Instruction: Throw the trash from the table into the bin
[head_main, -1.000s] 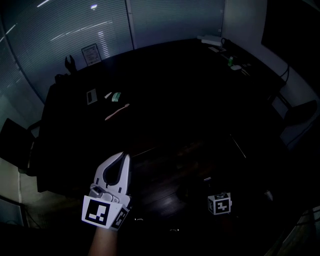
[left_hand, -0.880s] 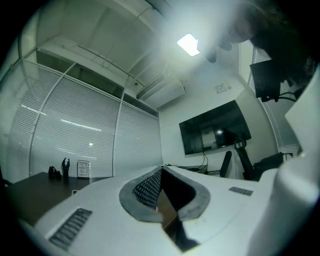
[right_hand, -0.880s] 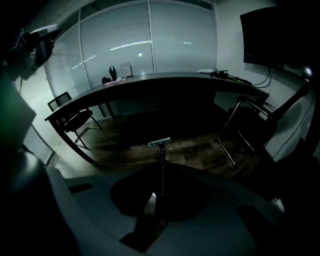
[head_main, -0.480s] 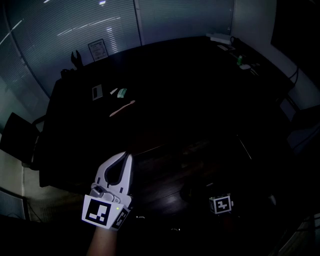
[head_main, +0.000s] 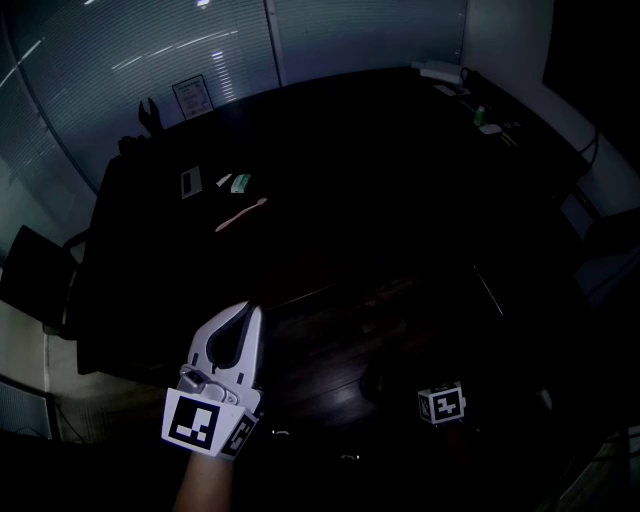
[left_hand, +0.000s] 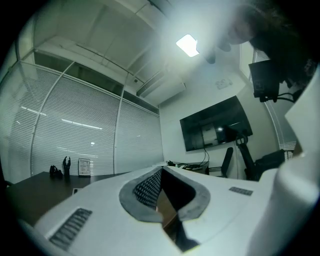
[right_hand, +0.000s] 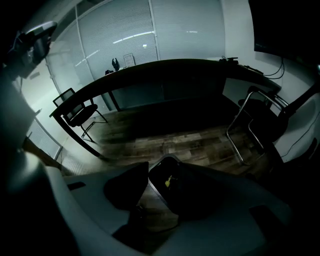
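A black bin (right_hand: 161, 176) stands on the wooden floor with a small yellow scrap (right_hand: 168, 181) lying inside. My right gripper (right_hand: 160, 170) points steeply down over it. Its jaws have just been opening and stand apart with nothing between them. In the head view only its marker cube (head_main: 441, 404) shows, low at the right in the dark. My left gripper (head_main: 249, 311) is white, held level at the near table edge, shut and empty. Trash lies far left on the dark table (head_main: 380, 170): a pinkish stick (head_main: 240, 215), a green piece (head_main: 240, 183) and a small card (head_main: 190, 182).
A framed sheet (head_main: 193, 96) and a dark figurine (head_main: 150, 112) stand at the table's far edge. Office chairs (right_hand: 80, 112) flank the table; a metal-legged one (right_hand: 252, 125) is close to the bin. Cables and small items (head_main: 480, 115) lie at the far right end.
The right gripper's marker cube looks slightly smaller, having sunk away from the head camera. The left gripper has stayed where it was. The trash on the table has not moved.
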